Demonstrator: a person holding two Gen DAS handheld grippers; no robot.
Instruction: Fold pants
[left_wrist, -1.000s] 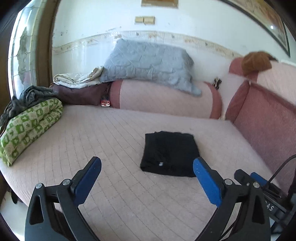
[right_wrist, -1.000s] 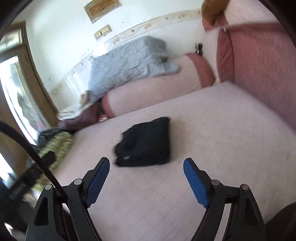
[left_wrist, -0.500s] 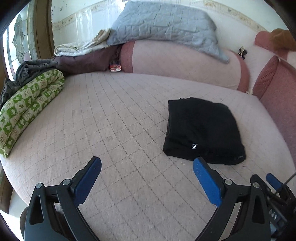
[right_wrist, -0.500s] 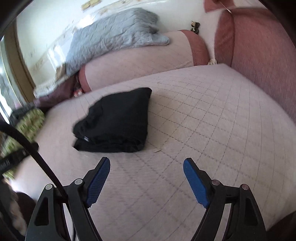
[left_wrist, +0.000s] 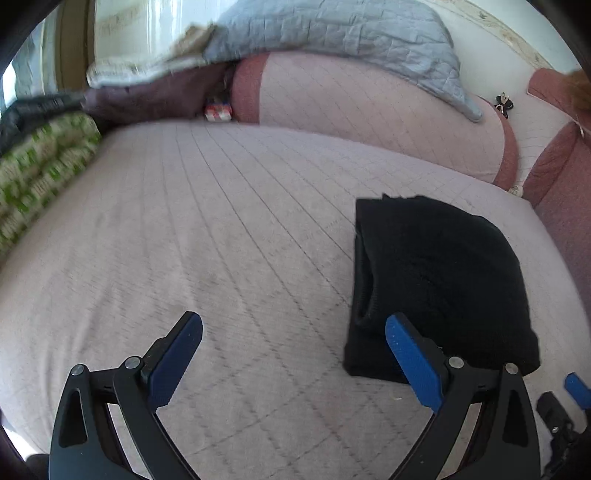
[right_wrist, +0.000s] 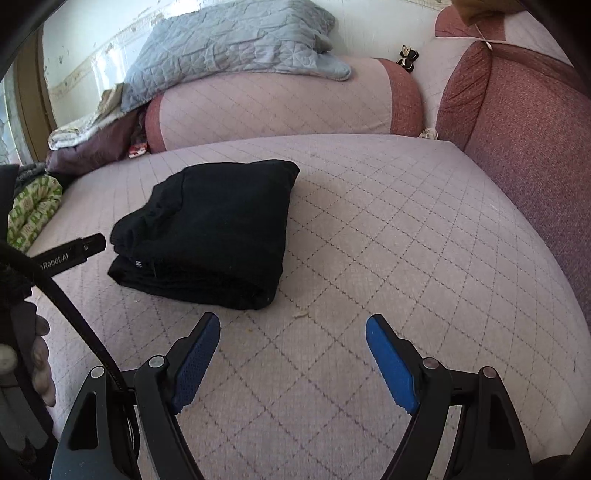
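Note:
Black pants (left_wrist: 436, 280) lie folded in a compact stack on the pink quilted bed (left_wrist: 207, 236). They also show in the right wrist view (right_wrist: 210, 236), left of centre. My left gripper (left_wrist: 293, 332) is open and empty, low over the bed, its right finger just at the stack's near left corner. My right gripper (right_wrist: 291, 332) is open and empty, just in front of and to the right of the stack. The tip of the left gripper (right_wrist: 79, 253) shows at the left edge of the right wrist view.
A pink bolster (right_wrist: 273, 103) with a grey quilt (right_wrist: 229, 48) on it lies along the back. Red-brown cushions (right_wrist: 524, 122) line the right side. A green patterned blanket (left_wrist: 33, 173) and piled linens (left_wrist: 147, 70) sit at the left.
Both grippers have moved forward and down toward the bed; the folded pants now appear much closer and larger. Both grippers stayed open. The pants have not moved.

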